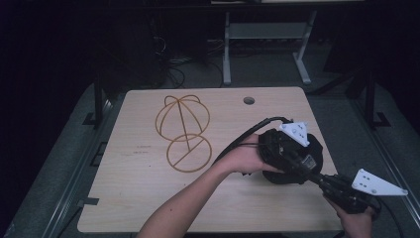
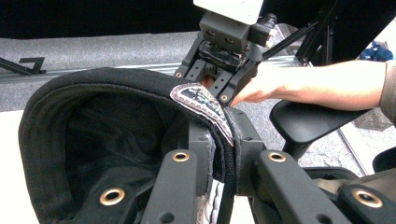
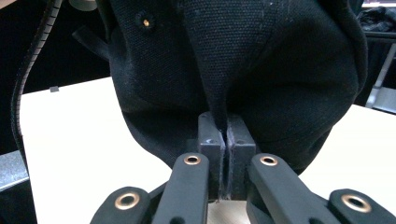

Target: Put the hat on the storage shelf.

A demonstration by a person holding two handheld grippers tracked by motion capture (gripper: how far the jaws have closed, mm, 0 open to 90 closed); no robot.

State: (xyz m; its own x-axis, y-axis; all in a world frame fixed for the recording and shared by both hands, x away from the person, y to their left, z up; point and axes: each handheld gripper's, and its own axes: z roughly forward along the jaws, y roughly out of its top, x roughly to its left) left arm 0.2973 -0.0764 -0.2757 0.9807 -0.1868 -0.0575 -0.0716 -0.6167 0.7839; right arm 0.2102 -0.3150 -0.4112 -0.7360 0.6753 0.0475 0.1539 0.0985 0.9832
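One black cap (image 1: 285, 156) is held up over the right half of the worktop (image 1: 138, 198), between the two grippers. The left gripper (image 1: 277, 148) has its jaws pressed together on the cap's rim, next to a sewn label (image 2: 205, 105) on the inside band; the left gripper view looks straight into the hollow crown. The right gripper (image 1: 317, 176) comes in from the near right corner, and its jaws are clamped tight on a fold of the cap's black cloth, pads nearly meeting with the fabric pinched between them in the right gripper view. A single brass eyelet (image 3: 146, 22) shows on the cloth above.

To the left of the cap, well apart from it, stands one gold wire hat stand (image 1: 183, 131): a domed frame over a round base ring. Nothing lies between it and the cap. A round cable hole (image 1: 248, 100) sits near the far edge of the worktop. Beyond the table, a light-coloured metal frame (image 1: 267, 44) with two legs stands on the dark floor.
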